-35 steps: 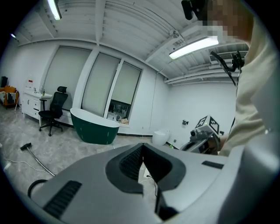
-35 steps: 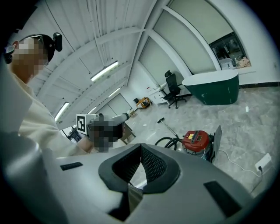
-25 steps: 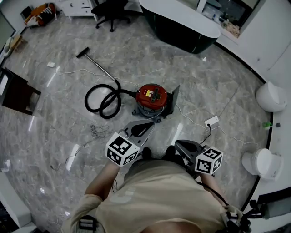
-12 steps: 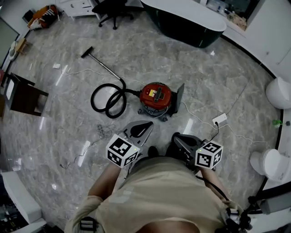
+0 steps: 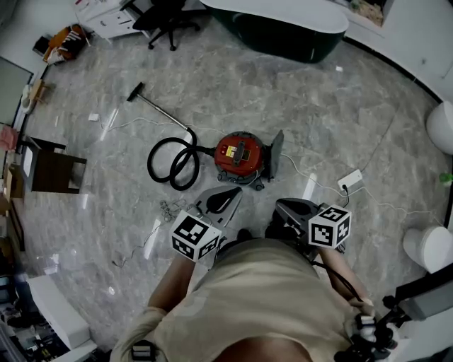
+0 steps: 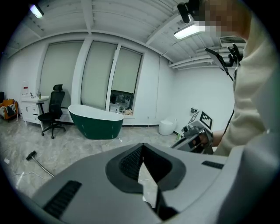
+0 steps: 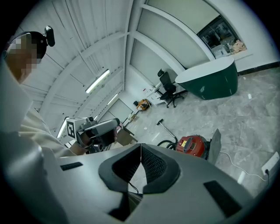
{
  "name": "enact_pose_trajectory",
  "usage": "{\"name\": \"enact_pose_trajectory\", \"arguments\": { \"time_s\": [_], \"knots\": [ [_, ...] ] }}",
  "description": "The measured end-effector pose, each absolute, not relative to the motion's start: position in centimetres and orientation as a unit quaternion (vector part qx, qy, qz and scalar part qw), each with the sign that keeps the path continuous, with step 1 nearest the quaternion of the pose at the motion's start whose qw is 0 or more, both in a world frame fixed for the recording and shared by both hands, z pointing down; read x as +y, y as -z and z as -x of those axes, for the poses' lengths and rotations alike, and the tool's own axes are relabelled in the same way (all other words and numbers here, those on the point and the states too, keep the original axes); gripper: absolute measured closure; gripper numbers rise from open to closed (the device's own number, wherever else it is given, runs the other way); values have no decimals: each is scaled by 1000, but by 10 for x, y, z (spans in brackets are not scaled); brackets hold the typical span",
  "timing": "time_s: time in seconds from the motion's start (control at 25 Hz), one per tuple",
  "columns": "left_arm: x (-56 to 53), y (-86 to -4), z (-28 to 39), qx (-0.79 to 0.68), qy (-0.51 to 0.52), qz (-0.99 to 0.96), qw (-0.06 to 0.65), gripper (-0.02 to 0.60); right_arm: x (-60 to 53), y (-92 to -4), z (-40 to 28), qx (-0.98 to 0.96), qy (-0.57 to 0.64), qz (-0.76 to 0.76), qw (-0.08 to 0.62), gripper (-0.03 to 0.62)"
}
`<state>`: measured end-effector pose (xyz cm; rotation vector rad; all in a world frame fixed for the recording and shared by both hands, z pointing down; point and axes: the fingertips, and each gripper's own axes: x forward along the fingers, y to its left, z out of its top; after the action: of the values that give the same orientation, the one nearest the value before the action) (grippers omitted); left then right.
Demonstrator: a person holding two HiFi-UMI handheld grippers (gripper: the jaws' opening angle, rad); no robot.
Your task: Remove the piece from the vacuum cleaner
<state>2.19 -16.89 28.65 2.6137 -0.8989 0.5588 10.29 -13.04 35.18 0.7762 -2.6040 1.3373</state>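
A red canister vacuum cleaner (image 5: pixel 241 155) stands on the marble floor ahead of me, also visible in the right gripper view (image 7: pixel 192 145). Its black hose (image 5: pixel 172 162) coils to the left and runs into a metal wand with a floor head (image 5: pixel 134 91). A grey flap (image 5: pixel 274 154) stands upright at the vacuum's right side. My left gripper (image 5: pixel 233 191) hovers just short of the vacuum, jaws shut and empty (image 6: pixel 142 145). My right gripper (image 5: pixel 280 206) is held close to my body, also shut with nothing in it (image 7: pixel 141 145).
A power strip (image 5: pixel 350 179) with white cables lies right of the vacuum. A dark green bathtub (image 5: pixel 283 25) and an office chair (image 5: pixel 159 18) stand at the far side. A dark wooden table (image 5: pixel 53 166) is at the left, and white fixtures (image 5: pixel 428 247) at the right.
The head view has swung a little, so the room has shifted in frame. Both grippers stay shut in front of my body, about as far from the vacuum as before.
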Motion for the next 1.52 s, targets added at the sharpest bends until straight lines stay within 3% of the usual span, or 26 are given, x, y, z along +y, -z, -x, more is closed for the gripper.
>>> {"name": "enact_pose_trajectory", "arguments": {
  "time_s": [0.44,0.68,1.2,1.52],
  "knots": [
    [-200,-306,-60,-339,-224,-899,166,577,-185,-370,-149,-859,-442,-249,76,591],
    [-218,-316,-50,-343,-231,-897,155,577,-179,-402,-148,-845,-453,-237,158,591],
    [-279,-336,13,-258,-227,-927,152,577,-208,-387,-62,-816,-483,-278,151,591],
    [-291,-396,77,-256,-259,-910,198,577,-208,-419,4,-790,-529,-264,164,591]
  ]
}}
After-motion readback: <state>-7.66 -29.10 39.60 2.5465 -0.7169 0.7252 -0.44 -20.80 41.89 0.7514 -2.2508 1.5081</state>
